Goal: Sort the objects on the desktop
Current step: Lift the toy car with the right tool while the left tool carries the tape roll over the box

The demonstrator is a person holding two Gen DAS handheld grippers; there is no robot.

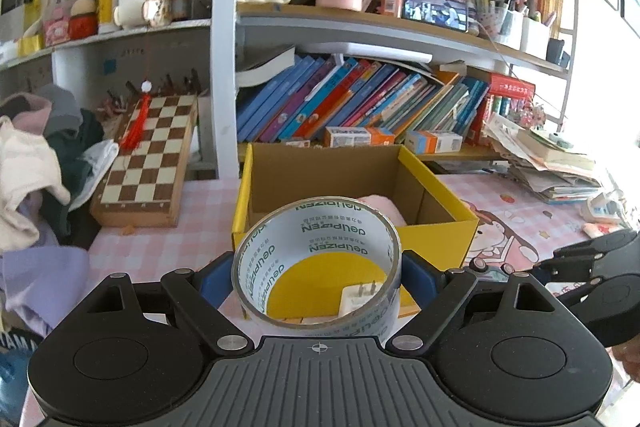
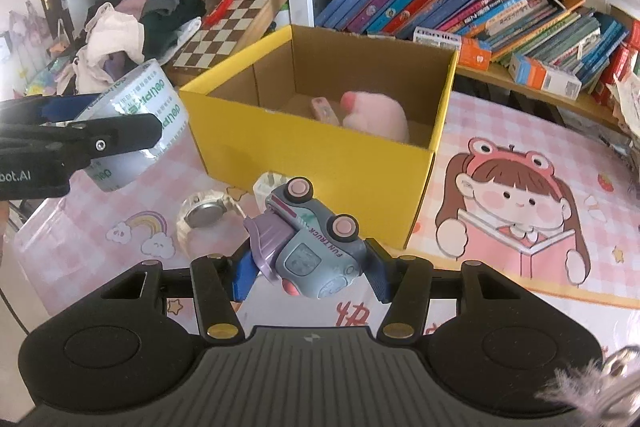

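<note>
Your left gripper [image 1: 316,277] is clamped on a roll of clear tape [image 1: 316,255], its blue pads pressed against the roll's outer sides with the jaws standing wide; the roll is off the desk, just in front of the near wall of the yellow box [image 1: 436,239]. In the right wrist view the same roll [image 2: 136,123] hangs at the left, near the box's left corner and above the pink checked mat [image 2: 500,115].

Your right gripper [image 2: 310,275] is clenched on a toy truck [image 2: 310,243] — grey-blue with pink wheels, tipped on its side, wheels facing the box; the truck is held clear of the mat, just in front of the box's near corner.

The yellow box [image 2: 312,151] stands open on the mat; inside lie a pink plush toy [image 2: 376,115] and, touching its left side, a small pink flat thing [image 2: 325,109] that is too small to make out.

On the mat, near the box's near wall, lie a white plug adapter [image 2: 266,187] and, just to its left, a watch [image 2: 204,215]; a chessboard [image 2: 232,23] leans beyond the box on the far left, beside a heap of clothes [image 2: 132,23].
</note>
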